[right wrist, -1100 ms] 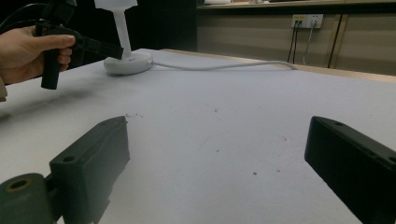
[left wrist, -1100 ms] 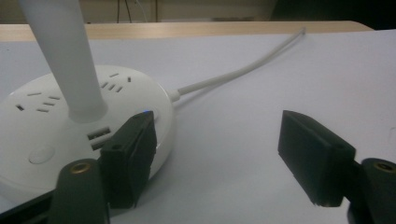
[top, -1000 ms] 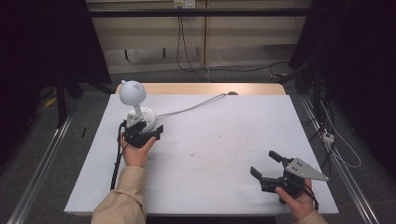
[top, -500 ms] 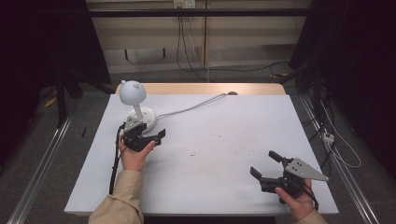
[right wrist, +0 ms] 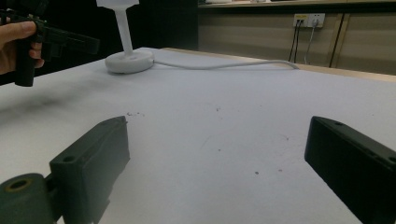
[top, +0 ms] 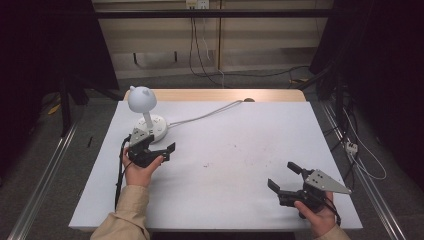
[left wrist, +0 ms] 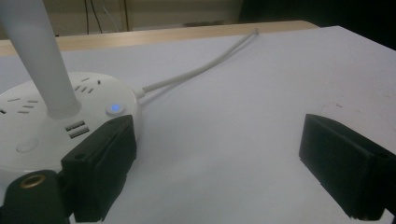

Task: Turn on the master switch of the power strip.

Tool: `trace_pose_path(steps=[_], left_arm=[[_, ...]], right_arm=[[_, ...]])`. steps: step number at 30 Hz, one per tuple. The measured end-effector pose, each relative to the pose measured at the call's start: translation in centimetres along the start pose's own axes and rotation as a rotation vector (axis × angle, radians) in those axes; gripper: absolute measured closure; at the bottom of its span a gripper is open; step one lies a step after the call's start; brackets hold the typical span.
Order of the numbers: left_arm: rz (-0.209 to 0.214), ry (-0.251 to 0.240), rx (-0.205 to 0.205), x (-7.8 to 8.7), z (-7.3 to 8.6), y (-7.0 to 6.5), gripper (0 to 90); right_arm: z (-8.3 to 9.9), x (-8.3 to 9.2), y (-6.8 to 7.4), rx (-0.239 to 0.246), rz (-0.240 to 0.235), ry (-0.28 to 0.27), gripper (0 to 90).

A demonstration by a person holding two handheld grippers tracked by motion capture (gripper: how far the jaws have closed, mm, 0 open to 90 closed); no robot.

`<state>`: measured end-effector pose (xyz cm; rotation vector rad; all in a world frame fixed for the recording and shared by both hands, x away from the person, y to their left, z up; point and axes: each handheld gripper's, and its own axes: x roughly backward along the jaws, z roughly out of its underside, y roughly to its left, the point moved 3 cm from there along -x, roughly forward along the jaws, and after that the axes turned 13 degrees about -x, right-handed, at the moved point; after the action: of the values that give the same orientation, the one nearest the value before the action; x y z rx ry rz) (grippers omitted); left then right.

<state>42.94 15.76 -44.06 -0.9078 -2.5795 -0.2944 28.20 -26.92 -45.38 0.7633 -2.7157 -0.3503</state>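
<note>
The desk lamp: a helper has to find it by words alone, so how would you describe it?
On the white table, look to the far left corner. There a white desk lamp stands beside the left gripper, whose jaws have just been opening with nothing between them. Its round base carries sockets and a glowing blue button, under a globe-shaped head.

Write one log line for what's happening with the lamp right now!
left hand-held gripper: jaws just opening, empty, beside lamp base | button: lit blue | right hand-held gripper: open, empty, over table

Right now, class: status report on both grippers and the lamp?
Left gripper open, just opened, beside lamp base. Right gripper open, idle. Lamp upright. Nothing in the way.
</note>
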Motion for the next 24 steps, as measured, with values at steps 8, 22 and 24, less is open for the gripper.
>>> trace_pose_path(steps=[8, 22, 24], left_arm=[[0.015, -0.008, -0.014, 0.5, 0.0, -0.4, 10.6], [0.019, -0.008, -0.017, 1.6, 0.6, -0.4, 9.8], [0.02, -0.007, -0.024, 1.7, 0.6, -0.4, 9.8]], right_arm=[[0.0, 0.0, 0.0, -0.001, 0.0, 0.0, 6.1], [0.0, -0.1, 0.0, 0.001, -0.003, 0.001, 6.1], [0.0, -0.1, 0.0, 0.002, -0.002, 0.002, 6.1]])
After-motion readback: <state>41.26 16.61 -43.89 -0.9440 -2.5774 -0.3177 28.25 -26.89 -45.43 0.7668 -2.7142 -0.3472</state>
